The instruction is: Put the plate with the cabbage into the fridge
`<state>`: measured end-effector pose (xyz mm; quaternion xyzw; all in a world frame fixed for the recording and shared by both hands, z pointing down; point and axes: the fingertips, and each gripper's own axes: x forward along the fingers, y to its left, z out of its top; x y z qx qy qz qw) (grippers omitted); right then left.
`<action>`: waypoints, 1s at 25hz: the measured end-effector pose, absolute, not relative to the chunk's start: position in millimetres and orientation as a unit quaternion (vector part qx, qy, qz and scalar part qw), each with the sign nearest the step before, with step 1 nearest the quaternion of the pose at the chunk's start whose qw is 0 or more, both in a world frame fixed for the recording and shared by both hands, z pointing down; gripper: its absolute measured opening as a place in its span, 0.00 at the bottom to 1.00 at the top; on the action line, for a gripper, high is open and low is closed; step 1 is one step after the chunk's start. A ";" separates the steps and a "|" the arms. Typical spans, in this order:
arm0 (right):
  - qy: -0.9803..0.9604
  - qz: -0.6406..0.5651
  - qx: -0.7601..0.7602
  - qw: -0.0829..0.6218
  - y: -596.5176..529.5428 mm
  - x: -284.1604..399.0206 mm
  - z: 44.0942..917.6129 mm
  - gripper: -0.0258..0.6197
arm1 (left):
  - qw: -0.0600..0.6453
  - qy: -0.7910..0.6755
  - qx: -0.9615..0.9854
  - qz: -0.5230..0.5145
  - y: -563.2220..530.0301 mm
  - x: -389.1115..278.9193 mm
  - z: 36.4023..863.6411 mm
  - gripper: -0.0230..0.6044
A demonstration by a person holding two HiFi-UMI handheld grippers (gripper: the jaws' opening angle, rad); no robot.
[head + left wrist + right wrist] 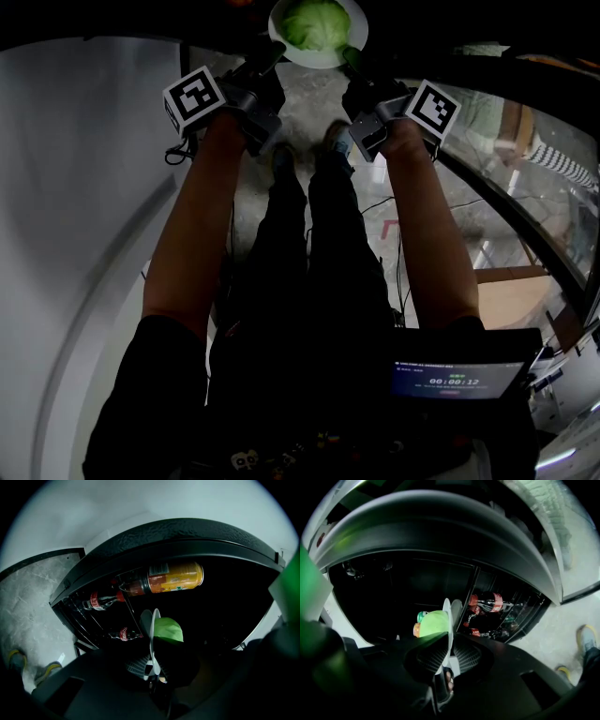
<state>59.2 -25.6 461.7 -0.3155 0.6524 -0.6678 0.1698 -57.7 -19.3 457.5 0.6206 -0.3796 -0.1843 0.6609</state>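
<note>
A white plate (324, 62) with a green cabbage (316, 22) on it is held out in front of me at the top of the head view. My left gripper (273, 54) is shut on its left rim and my right gripper (353, 58) on its right rim. In the left gripper view the plate (153, 637) stands edge-on between the jaws of the left gripper (152, 662), with the cabbage (168, 628) to its right. In the right gripper view the plate (448, 618) is pinched by the right gripper (448, 652), with the cabbage (432, 622) to its left. Beyond lies the open fridge's dark inside (225, 602).
The fridge door rack holds cola bottles (100, 601) and an orange drink bottle (171, 577). Two cans (420, 616) sit deep inside the fridge. My legs and shoes (281, 157) stand on the stone floor. A lit screen (457, 378) is at the lower right, and wooden furniture (511, 298) is at the right.
</note>
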 end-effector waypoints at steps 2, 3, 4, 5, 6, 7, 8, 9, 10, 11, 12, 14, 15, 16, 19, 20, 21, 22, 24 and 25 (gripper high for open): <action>0.653 -0.668 -0.314 0.171 -24.7 59.4 461.4 0.07 | 0.659 -0.379 0.622 -0.186 -17.7 -59.6 457.2 0.06; 0.653 -0.667 -0.313 0.172 -24.3 59.6 461.3 0.07 | 0.659 -0.379 0.622 -0.186 -16.9 -60.6 457.5 0.06; 0.653 -0.667 -0.313 0.173 -23.7 60.0 461.2 0.07 | 0.660 -0.378 0.621 -0.186 -16.0 -61.5 458.1 0.06; 0.653 -0.667 -0.313 0.175 -23.0 60.6 461.2 0.07 | 0.661 -0.378 0.621 -0.186 -15.1 -62.3 458.9 0.06; 0.653 -0.667 -0.312 0.176 -22.2 61.4 461.3 0.07 | 0.661 -0.379 0.621 -0.185 -14.5 -62.8 459.0 0.06; 0.653 -0.667 -0.312 0.177 -21.4 62.5 461.6 0.07 | 0.657 -0.380 0.624 -0.183 -14.3 -63.1 458.5 0.06; 0.654 -0.666 -0.313 0.178 -20.9 63.5 461.9 0.07 | 0.653 -0.383 0.628 -0.181 -14.4 -63.5 457.8 0.06; 0.655 -0.664 -0.313 0.177 -20.9 64.1 462.0 0.07 | 0.648 -0.387 0.631 -0.178 -14.7 -64.5 457.2 0.05; 0.657 -0.662 -0.315 0.176 -21.4 64.4 461.8 0.07 | 0.644 -0.392 0.632 -0.176 -15.1 -66.3 456.7 0.05; 0.658 -0.661 -0.316 0.175 -21.9 64.4 461.2 0.07 | 0.642 -0.396 0.632 -0.176 -14.9 -69.0 456.0 0.05; 0.659 -0.660 -0.316 0.174 -22.1 64.5 460.1 0.07 | 0.641 -0.400 0.631 -0.178 -14.1 -72.1 455.3 0.06; 0.658 -0.660 -0.317 0.176 -20.8 65.8 457.7 0.07 | 0.637 -0.405 0.632 -0.178 -10.1 -77.9 453.7 0.05; 0.659 -0.659 -0.318 0.175 -19.7 67.0 456.8 0.07 | 0.630 -0.409 0.637 -0.173 -7.5 -80.0 452.8 0.06; 0.663 -0.654 -0.320 0.172 -18.7 68.3 456.0 0.07 | 0.619 -0.414 0.648 -0.161 -5.1 -81.4 451.6 0.06; 0.697 -0.612 -0.347 0.141 -19.5 73.0 452.2 0.07 | 0.561 -0.433 0.700 -0.086 -1.7 -81.1 446.1 0.06; 0.714 -0.586 -0.363 0.121 -20.3 75.2 450.2 0.07 | 0.536 -0.440 0.718 -0.056 -2.1 -79.7 443.8 0.06; 0.731 -0.558 -0.379 0.099 -20.6 77.3 448.3 0.07 | 0.510 -0.447 0.734 -0.028 -2.9 -78.2 441.4 0.06; 0.749 -0.527 -0.395 0.075 -20.7 78.9 445.8 0.07 | 0.483 -0.455 0.748 -0.002 -4.0 -77.1 438.9 0.05; 0.781 -0.464 -0.417 0.031 -20.6 80.1 439.0 0.07 | 0.429 -0.471 0.770 0.038 -7.1 -75.0 433.5 0.05; 0.794 -0.434 -0.426 0.011 -20.4 80.1 435.4 0.07 | 0.399 -0.479 0.780 0.051 -8.9 -73.9 429.5 0.05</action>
